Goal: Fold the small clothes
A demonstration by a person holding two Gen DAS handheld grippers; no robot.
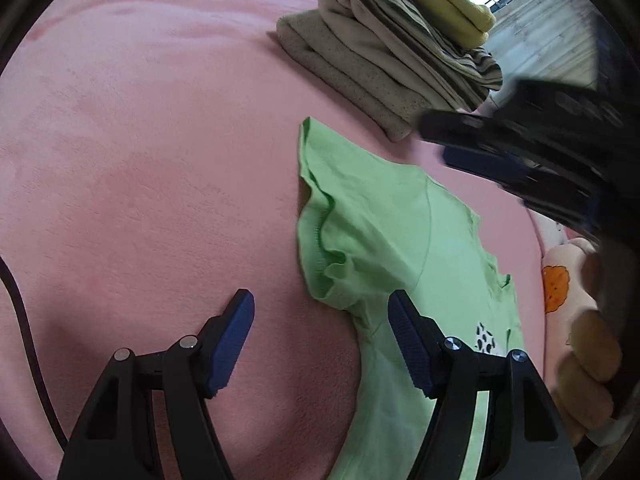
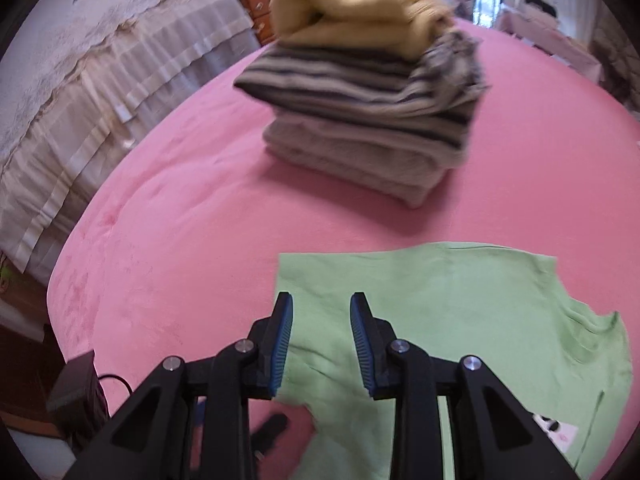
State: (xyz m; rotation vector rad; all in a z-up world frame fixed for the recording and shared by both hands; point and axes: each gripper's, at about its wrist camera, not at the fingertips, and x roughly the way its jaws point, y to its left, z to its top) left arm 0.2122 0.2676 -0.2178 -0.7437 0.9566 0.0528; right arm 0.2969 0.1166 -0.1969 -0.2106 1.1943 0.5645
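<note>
A small light-green T-shirt [image 1: 400,232] lies spread flat on the pink blanket [image 1: 140,160]. My left gripper [image 1: 320,300] hovers open over its ruffled sleeve; one finger is above the blanket, the other above the shirt, and nothing is between them. In the right wrist view, my right gripper [image 2: 322,300] hangs over the left edge of the green shirt [image 2: 460,304] with its jaws partly apart and nothing pressed between the pads. The left wrist view shows the right gripper [image 1: 436,142] as a blur over the shirt's far side.
A stack of folded clothes [image 2: 372,120], grey, striped and yellow, stands behind the shirt. A black box with a cable [image 2: 76,392] sits at the blanket's left edge. A frilled white cover [image 2: 80,80] lies beyond. A cushion with an orange print [image 1: 556,284] is at the right.
</note>
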